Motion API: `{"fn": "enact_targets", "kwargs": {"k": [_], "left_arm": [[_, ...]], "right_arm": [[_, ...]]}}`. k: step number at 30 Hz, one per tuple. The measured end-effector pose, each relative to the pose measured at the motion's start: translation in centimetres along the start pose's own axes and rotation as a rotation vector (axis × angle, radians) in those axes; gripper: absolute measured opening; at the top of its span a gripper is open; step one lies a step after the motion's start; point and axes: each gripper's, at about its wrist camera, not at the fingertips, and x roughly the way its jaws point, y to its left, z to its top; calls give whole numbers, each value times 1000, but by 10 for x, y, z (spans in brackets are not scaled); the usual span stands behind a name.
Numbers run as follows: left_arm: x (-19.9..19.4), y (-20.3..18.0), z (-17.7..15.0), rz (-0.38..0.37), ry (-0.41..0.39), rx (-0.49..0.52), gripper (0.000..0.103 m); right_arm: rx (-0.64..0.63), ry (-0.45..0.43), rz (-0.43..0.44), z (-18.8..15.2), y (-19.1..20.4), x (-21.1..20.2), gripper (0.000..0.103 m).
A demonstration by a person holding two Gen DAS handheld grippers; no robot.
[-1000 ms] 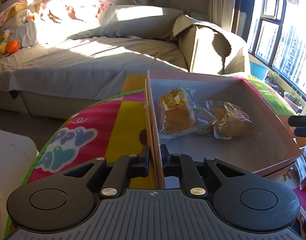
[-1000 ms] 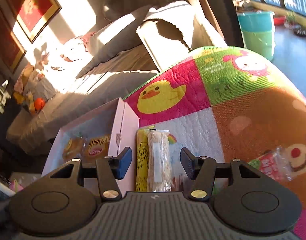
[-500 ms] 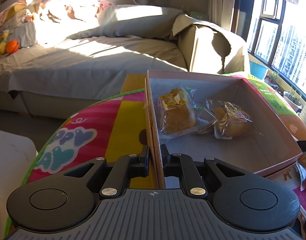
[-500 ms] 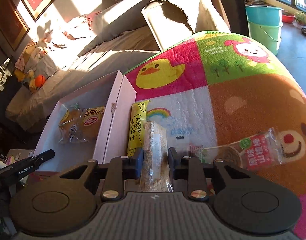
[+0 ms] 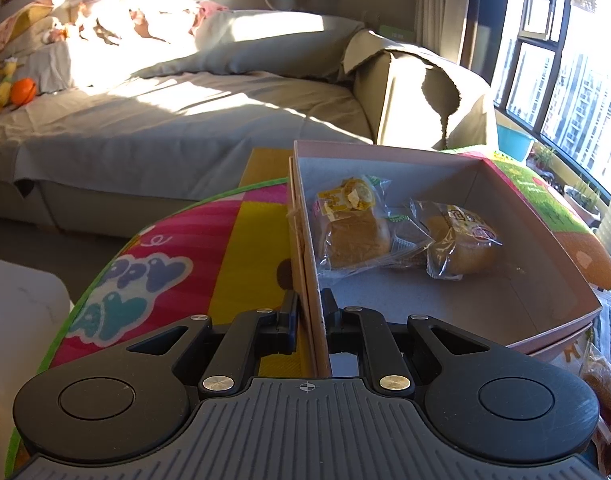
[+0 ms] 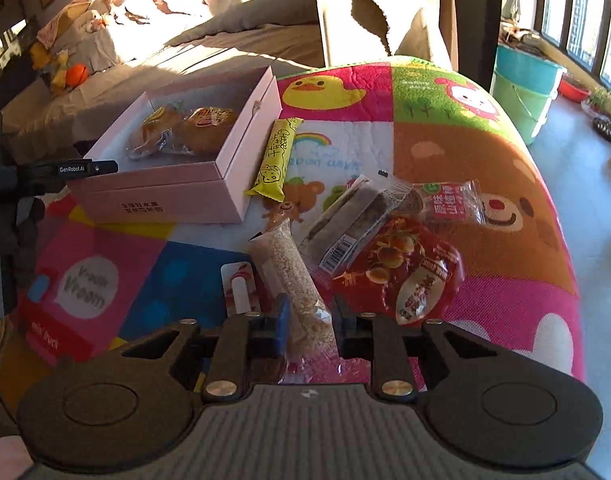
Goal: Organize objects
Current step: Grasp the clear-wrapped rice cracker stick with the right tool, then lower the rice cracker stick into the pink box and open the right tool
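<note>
Left gripper [image 5: 310, 312] pinches the pink box [image 5: 305, 248] by its wall. Right gripper [image 6: 308, 322] clamps a sesame bar [image 6: 291, 276], lifted above the mat [image 6: 485, 216].

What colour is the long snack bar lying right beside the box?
Yellow, with dark lettering, on the snack bar beside the pink box; the right wrist view shows it best.

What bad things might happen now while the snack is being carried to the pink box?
The right gripper pinches the crumbly snack bar only at its end, so it might sag, slip or get crushed. The left gripper holds the pink box by one thin wall, which might bend or tip the box.
</note>
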Motion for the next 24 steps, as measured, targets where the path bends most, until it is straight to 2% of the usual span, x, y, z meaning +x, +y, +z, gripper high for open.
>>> {"fn": "enact_targets", "kwargs": {"k": [2,5,9,10,12,15,18,24], "left_arm": [[0,0,0,0,0,0,14],[0,0,0,3,-1,-1,14],[-1,0,0,5,1,1,13],[-1,0,0,5,1,1,13],[-1,0,0,4,0,1,13],[-1,0,0,1,-1,1,14],[-1,1,0,-2,-3,-2,14],[-1,3,-1,-10,-5,-11,14]], "right_arm": [[-37,-8,-5,6,7,6,26],[-89,5,12,13,13,23,40],[-135,47,-12,10,20,41,40],[-155,55,-12,9,23,38,39],[-164,67,0,7,24,28,29],[-132,83,38,6,24,5,28],[-109,33,86,18,30,-27,28],[-44,-222,255,80,54,-85,28]]}}
